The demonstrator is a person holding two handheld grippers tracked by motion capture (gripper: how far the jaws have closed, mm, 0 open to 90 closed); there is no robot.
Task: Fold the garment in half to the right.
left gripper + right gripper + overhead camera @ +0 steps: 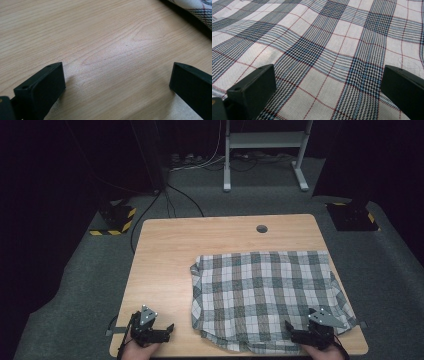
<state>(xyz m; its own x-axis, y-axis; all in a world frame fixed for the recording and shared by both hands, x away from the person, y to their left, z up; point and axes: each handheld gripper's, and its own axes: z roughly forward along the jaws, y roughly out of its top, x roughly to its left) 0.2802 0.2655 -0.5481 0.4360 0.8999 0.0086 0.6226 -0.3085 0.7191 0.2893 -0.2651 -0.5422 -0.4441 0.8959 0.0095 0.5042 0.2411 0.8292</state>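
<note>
The checked cloth (265, 295) lies spread over the right half of the wooden table (165, 265), its near edge at the front, so the right gripper (295, 335) hovers over it with jaws apart, ready to pinch, while the left gripper (167, 330), also spread, waits over bare wood.

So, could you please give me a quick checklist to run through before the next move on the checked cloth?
1. Left tongs open: ok, jaws wide apart over bare wood.
2. Right tongs open: ok, jaws apart above the checked cloth.
3. Cloth lying flat: not ok, left edge and near edge are rumpled.
4. Cloth fully on the table: not ok, its right corner hangs past the edge.
5. Right tongs touching the fabric: cannot tell.
6. Left tongs close to the cloth: ok, its edge shows just beyond.
</note>
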